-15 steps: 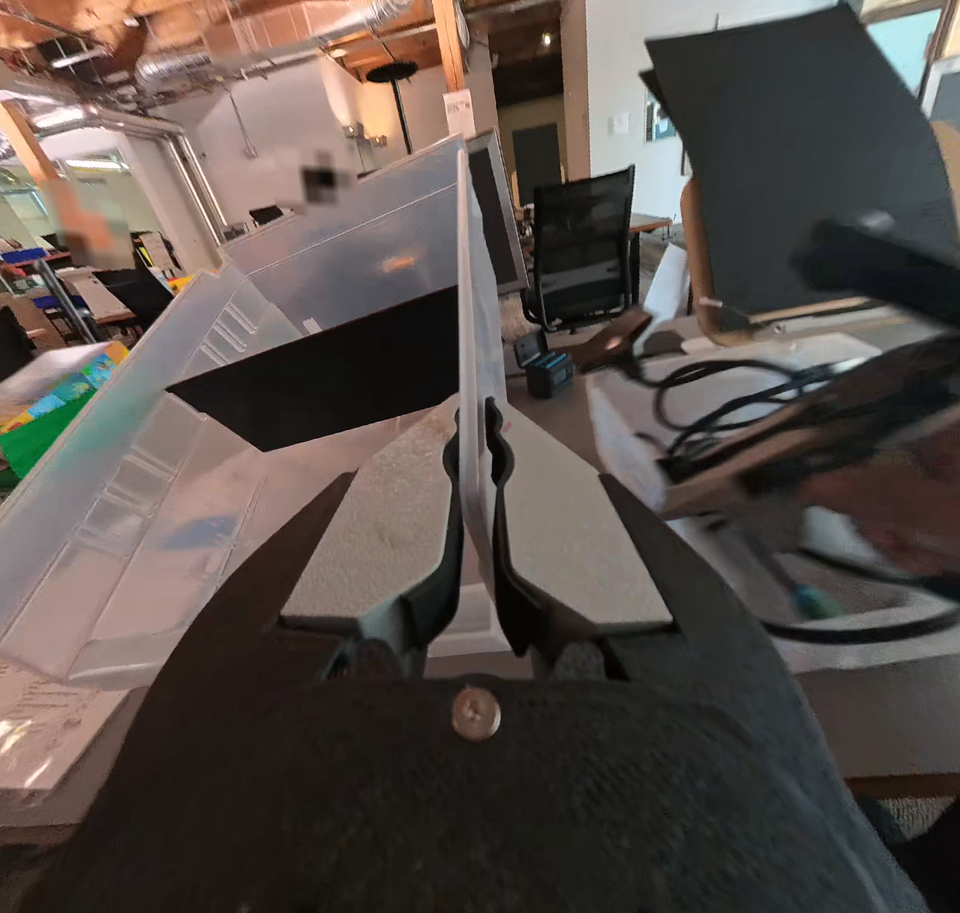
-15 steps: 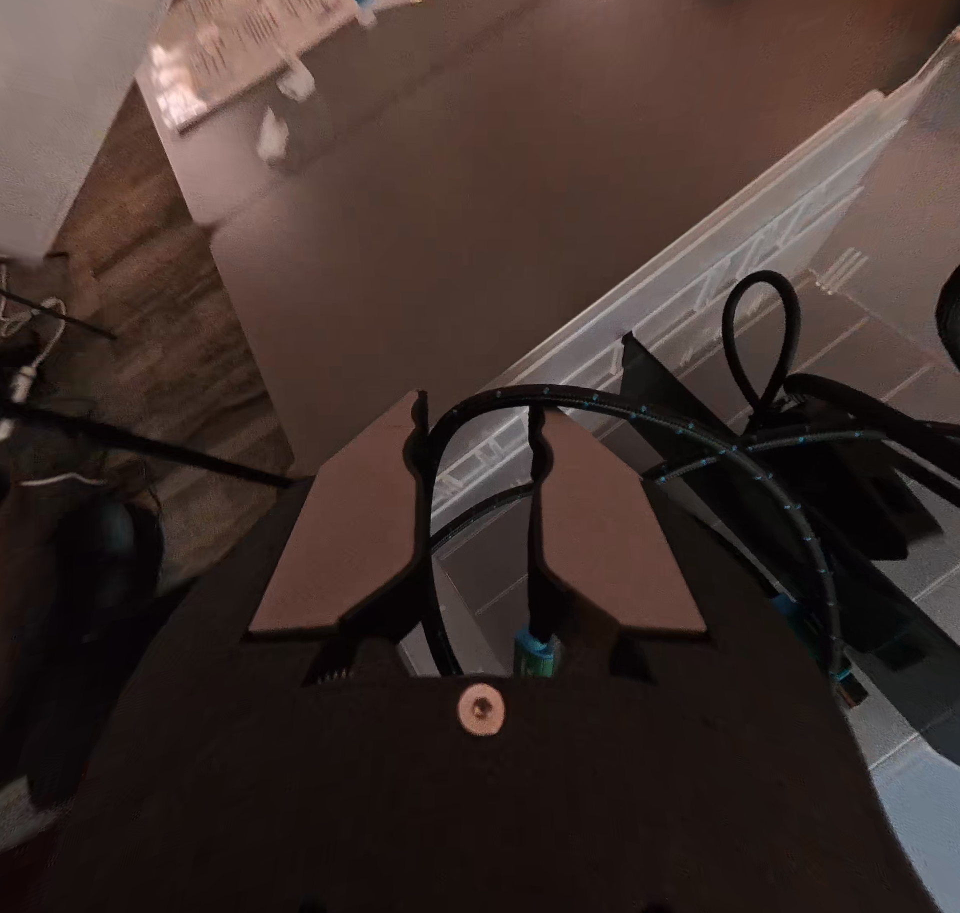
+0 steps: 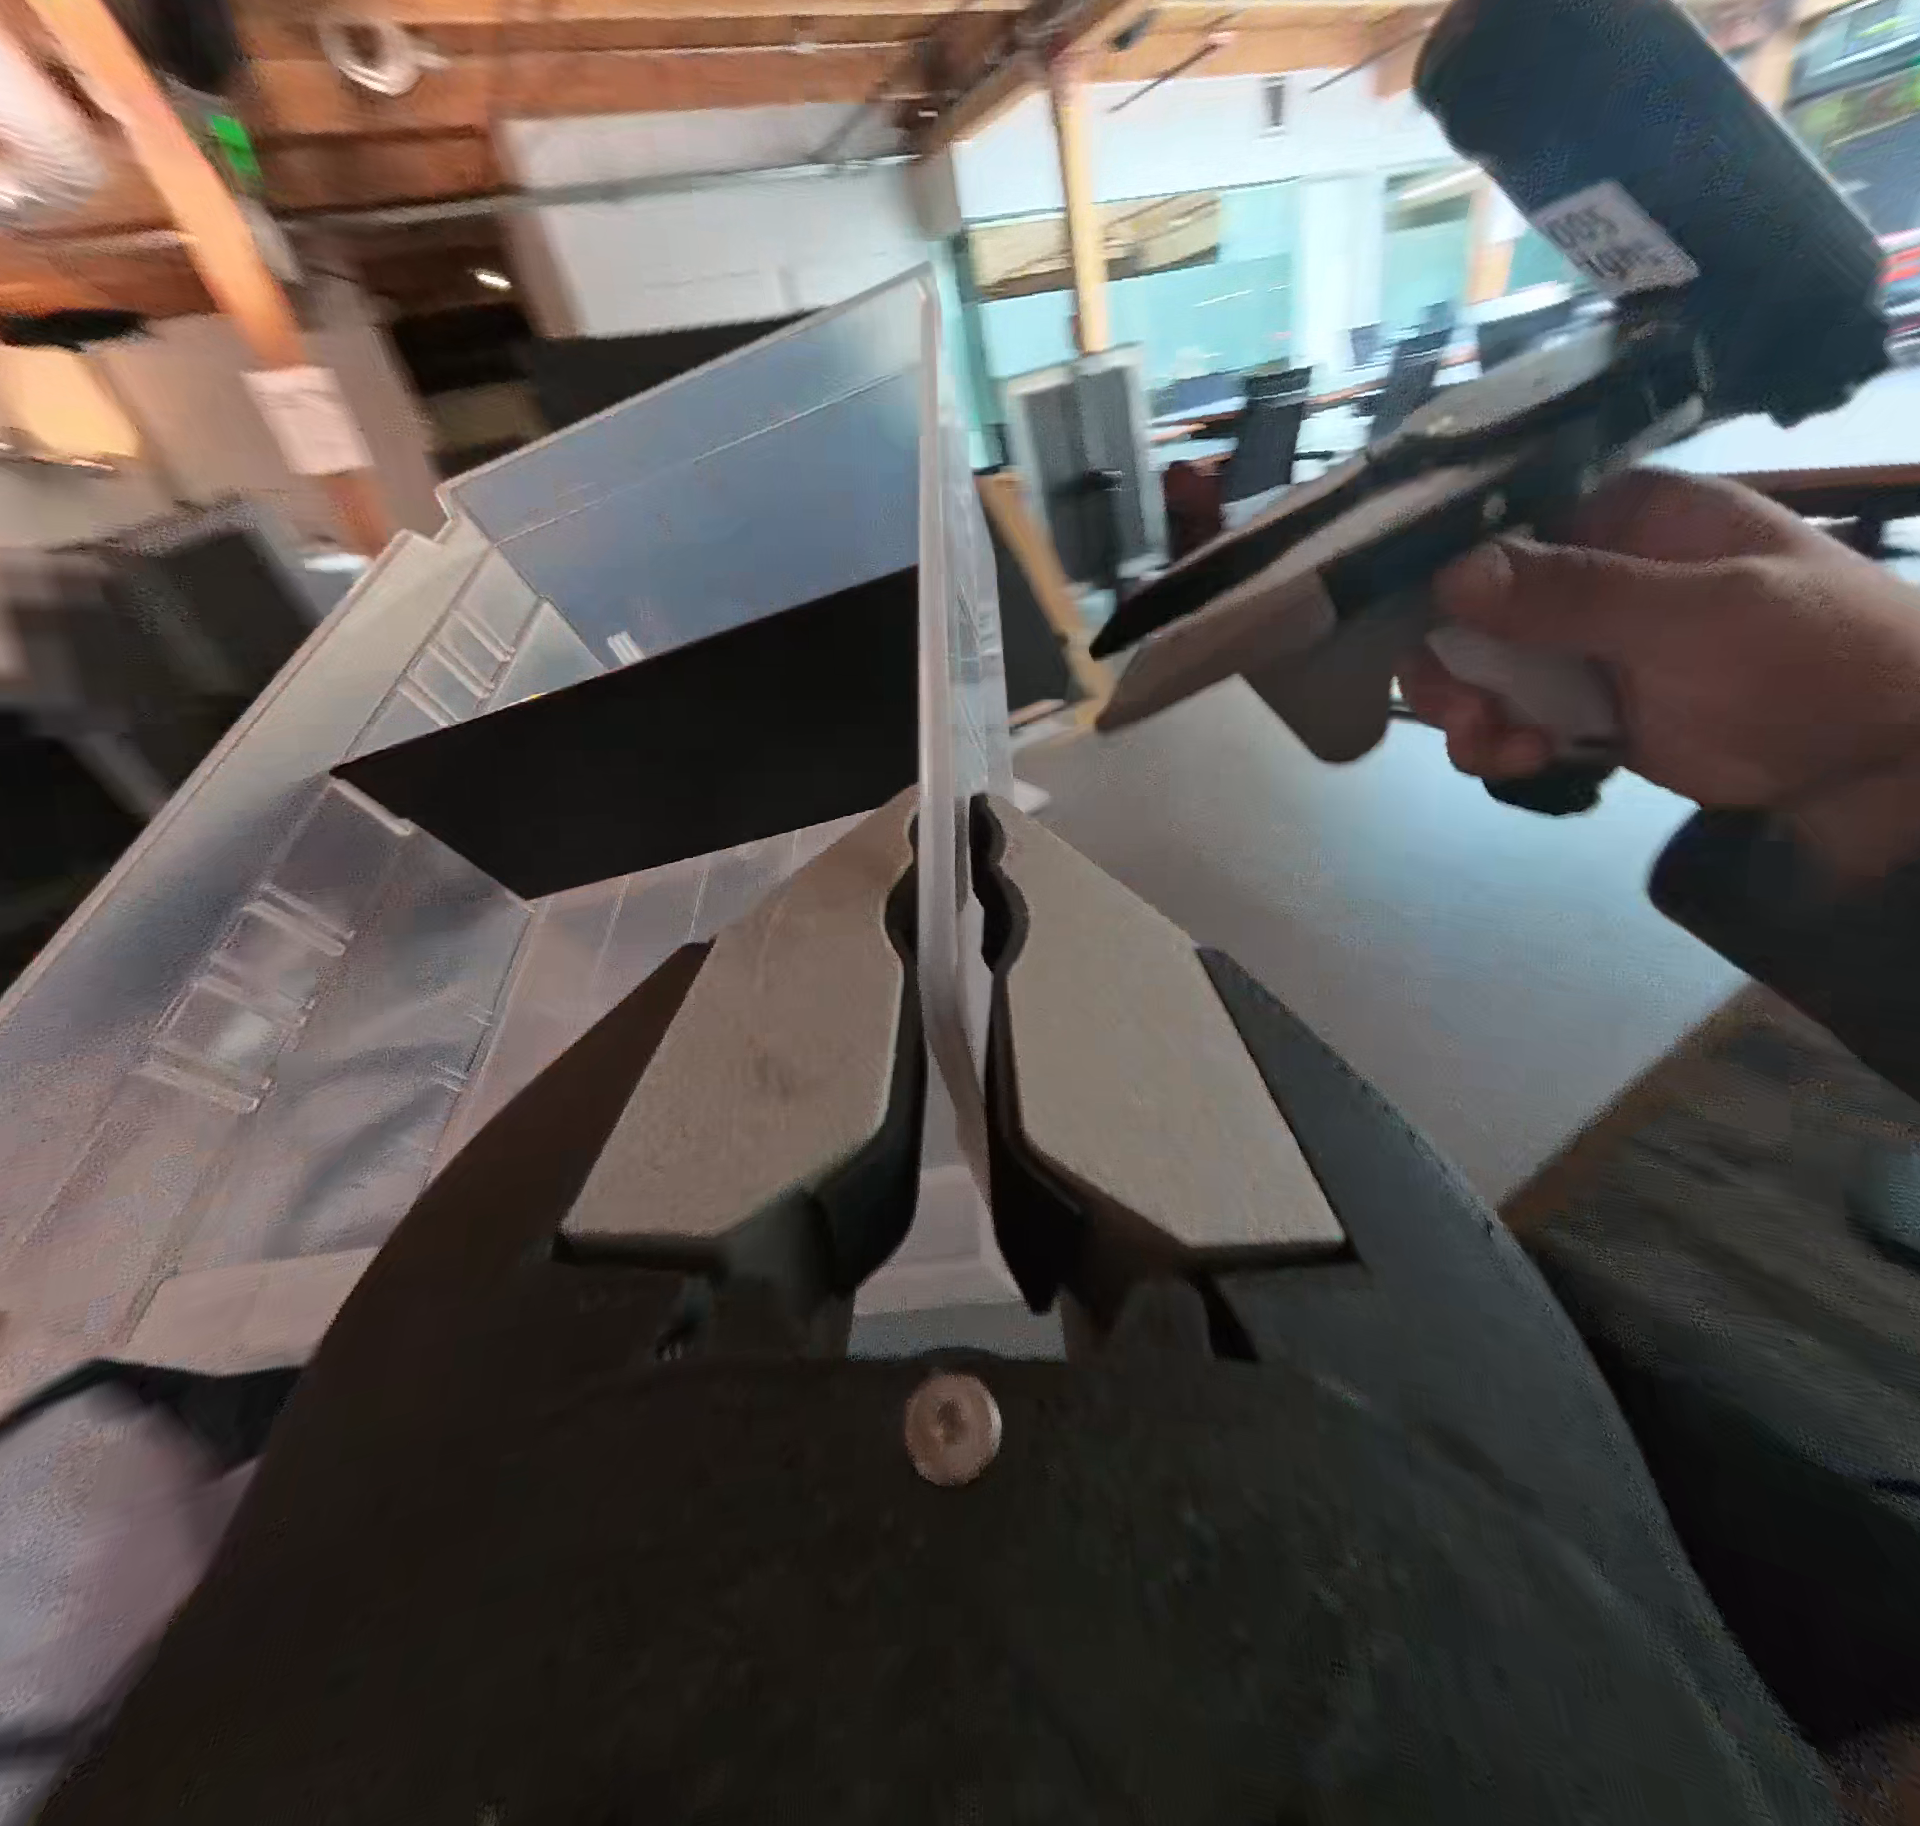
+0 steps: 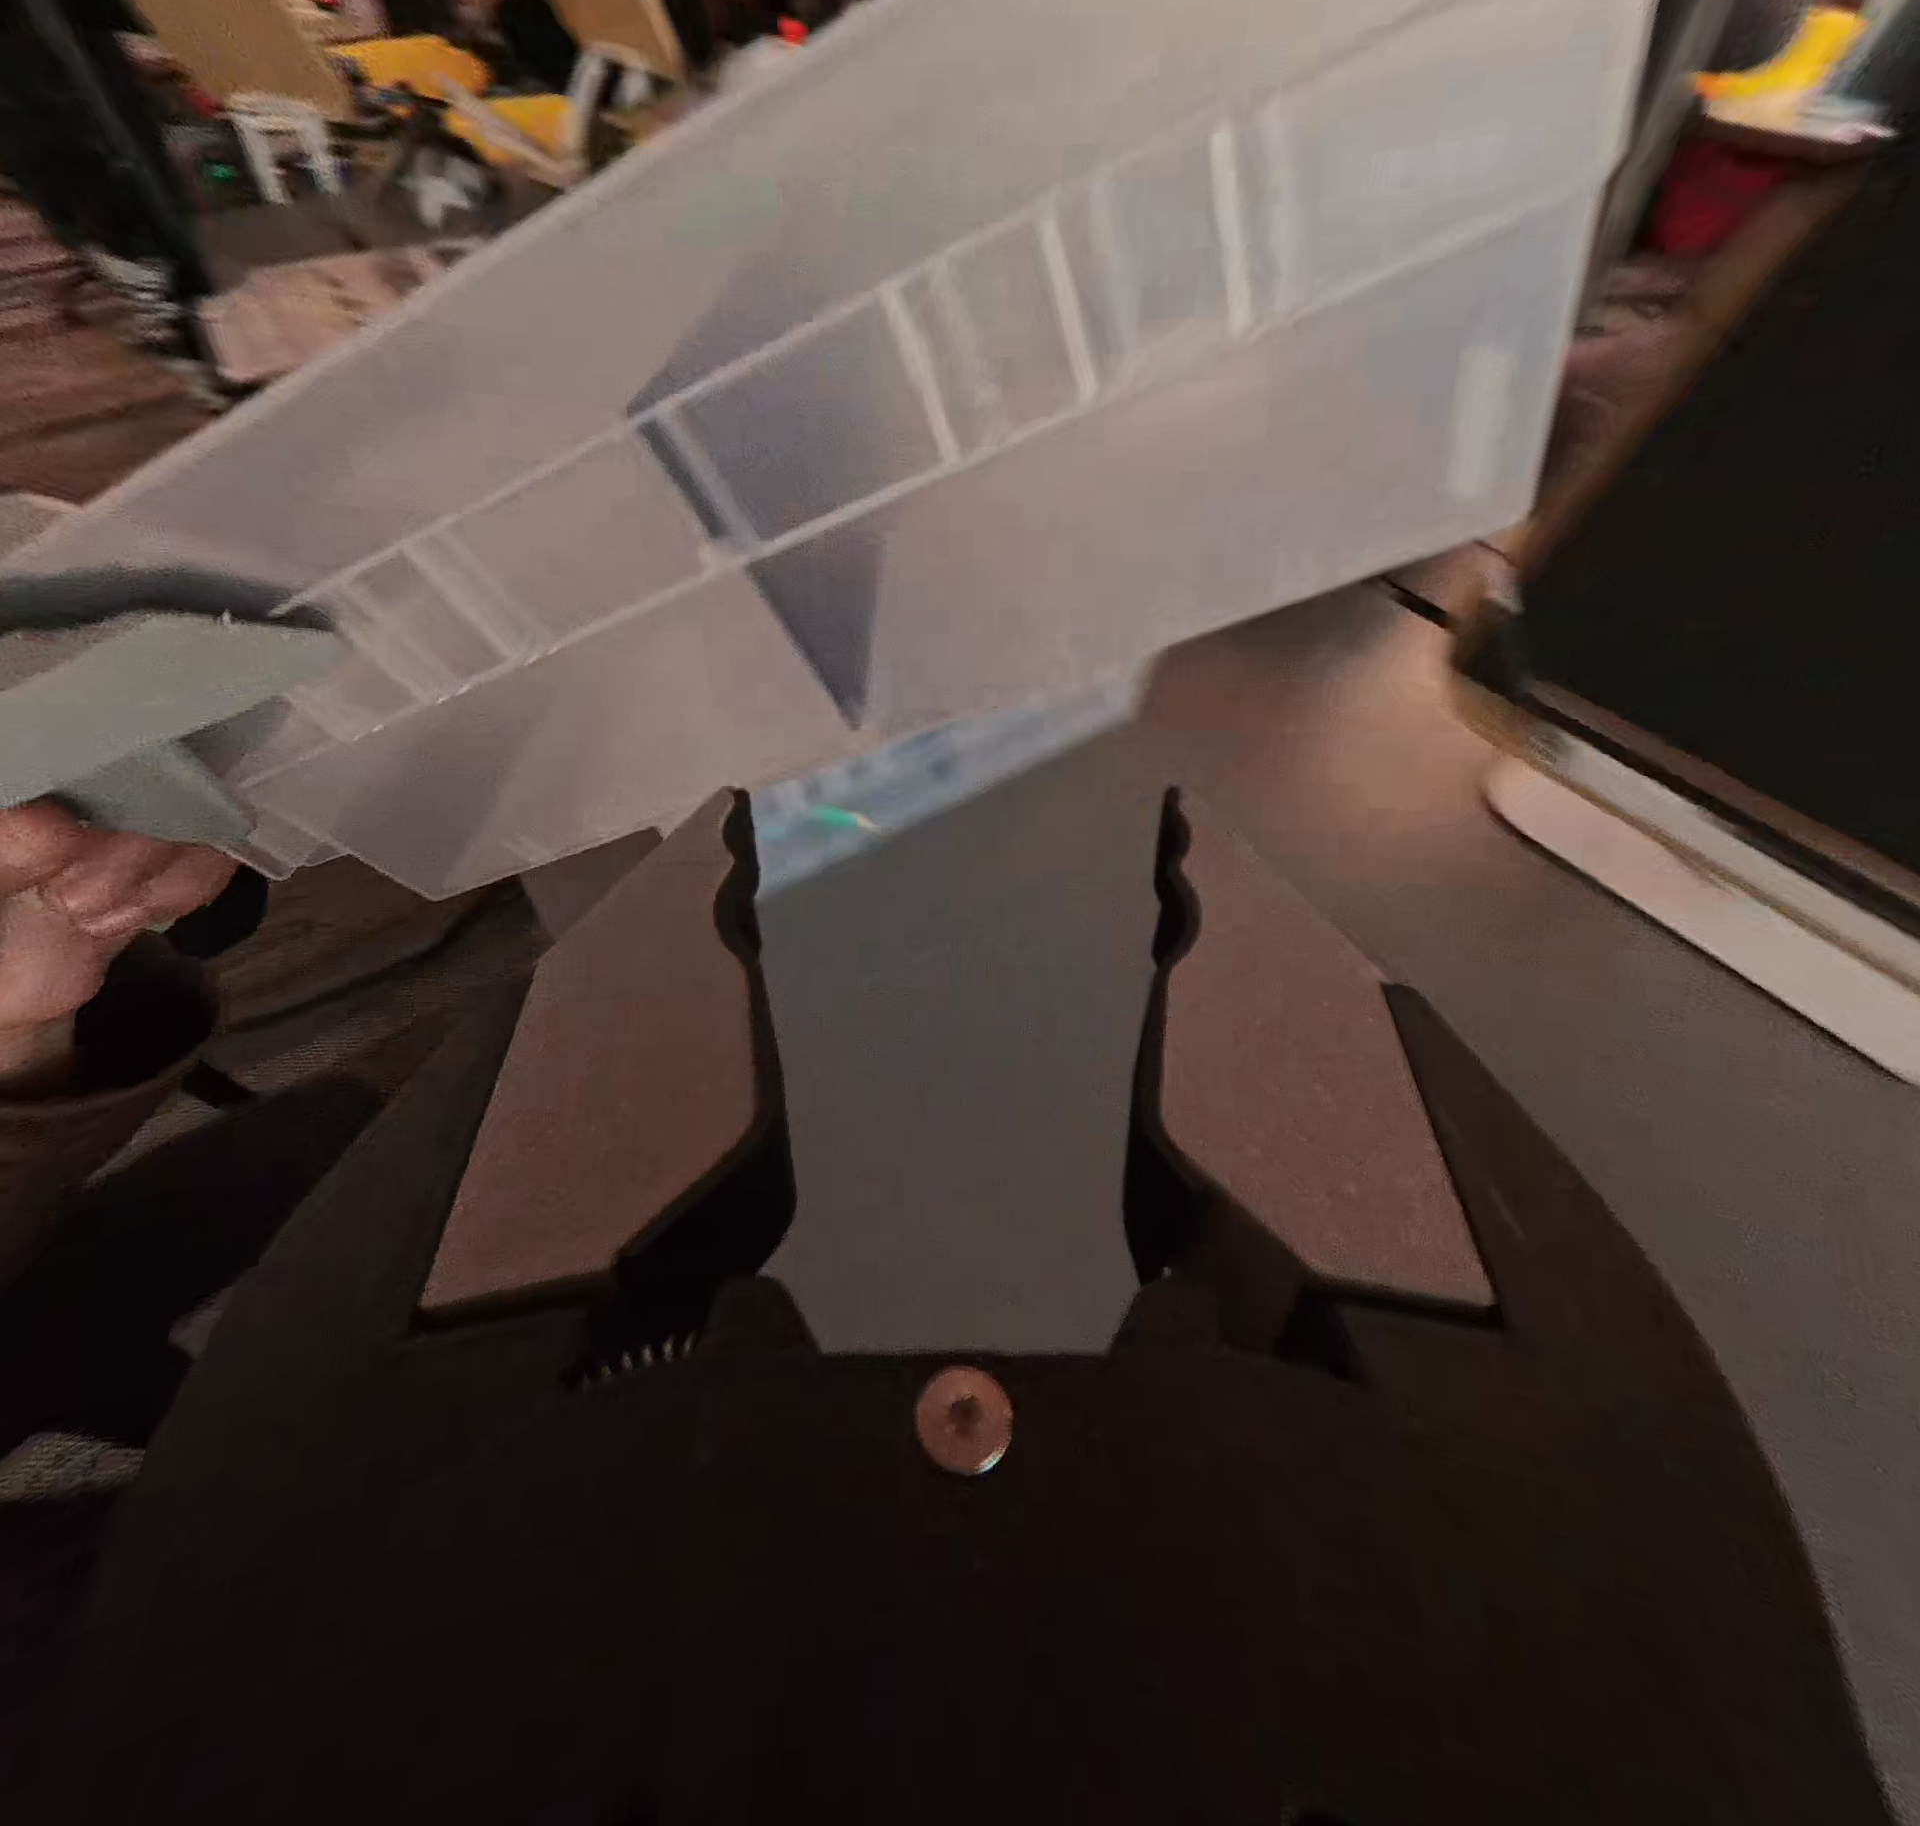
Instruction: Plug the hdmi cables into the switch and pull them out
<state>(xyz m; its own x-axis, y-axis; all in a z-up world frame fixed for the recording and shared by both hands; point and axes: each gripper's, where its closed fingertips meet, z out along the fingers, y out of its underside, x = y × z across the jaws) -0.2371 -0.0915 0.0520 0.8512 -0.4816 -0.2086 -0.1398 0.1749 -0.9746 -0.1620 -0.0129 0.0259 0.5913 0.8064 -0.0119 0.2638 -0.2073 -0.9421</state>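
Above grey table: left tool clenched on clear bin wall; right tool released, apparently empty.

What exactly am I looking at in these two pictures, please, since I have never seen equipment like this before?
There is no robot here. A person holds a hand-operated two-finger gripper in each hand, and a wide-angle camera on each one looks forward along its fingers.

The left wrist view shows the left gripper shut on the thin wall of a clear plastic bin, which it holds tilted in the air. To the right in that view you see the person's hand gripping the handle of the right gripper.

The right wrist view looks along the right gripper, whose jaws stand apart with nothing between them. The same clear plastic bin hangs ahead, above a dark grey tabletop. A black panel shows inside the bin. No cables or switch are visible in either view.
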